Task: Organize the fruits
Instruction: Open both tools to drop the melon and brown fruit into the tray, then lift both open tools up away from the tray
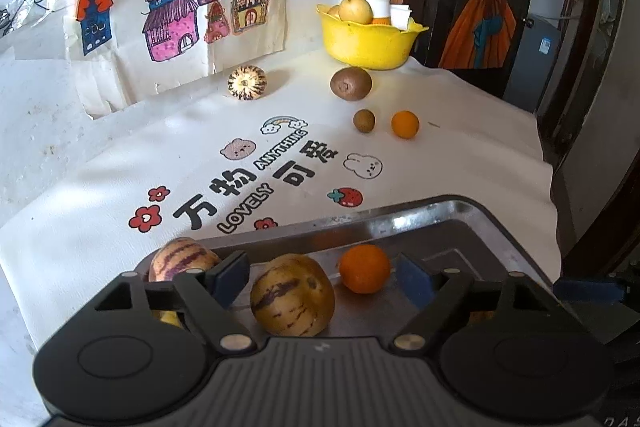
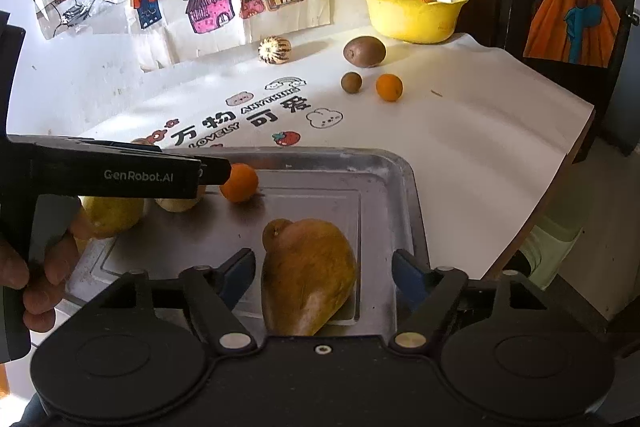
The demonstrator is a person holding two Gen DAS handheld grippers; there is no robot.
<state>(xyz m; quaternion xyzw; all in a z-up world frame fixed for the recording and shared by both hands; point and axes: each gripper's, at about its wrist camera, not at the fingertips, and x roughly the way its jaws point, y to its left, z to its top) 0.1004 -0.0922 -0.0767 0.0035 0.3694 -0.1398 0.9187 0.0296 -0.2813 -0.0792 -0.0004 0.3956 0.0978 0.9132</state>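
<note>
**Both grippers loose over the tray, five fruits left on the tabletop**

I have both sets of fingers spread wide and gripping nothing. The left gripper (image 1: 324, 277) hangs low over the near end of the metal tray (image 1: 460, 215). A striped melon (image 1: 292, 295) sits between its fingers but clear of both pads, so I read it as set down, not held. A second striped melon (image 1: 182, 257) lies just outside the left finger, and a small orange (image 1: 365, 268) rests just ahead of the right finger.

The right gripper (image 2: 324, 273) hovers over the other end of the tray (image 2: 384, 179), with a brown pear (image 2: 308, 275) lying between its released fingers, stem end pointing away from me. There is a gap on either side of the pear, so nothing is pinched. From this view the left gripper (image 2: 212, 171) reaches in from the side, its tip next to the orange (image 2: 239, 183).

The tray looks like the collecting place, which would explain why the fruit is lined up on it. Well ahead of both sets of fingers, loose on the white tabletop (image 1: 460, 155), wait a striped fruit (image 1: 247, 83), a large kiwi (image 1: 351, 83), a small kiwi (image 1: 364, 121) and another orange (image 1: 405, 124). Beyond them a yellow bowl (image 1: 368, 45) holds more fruit, against the wall.

My judgement: the task is partway done, and the loose fruit far ahead is next.
</note>
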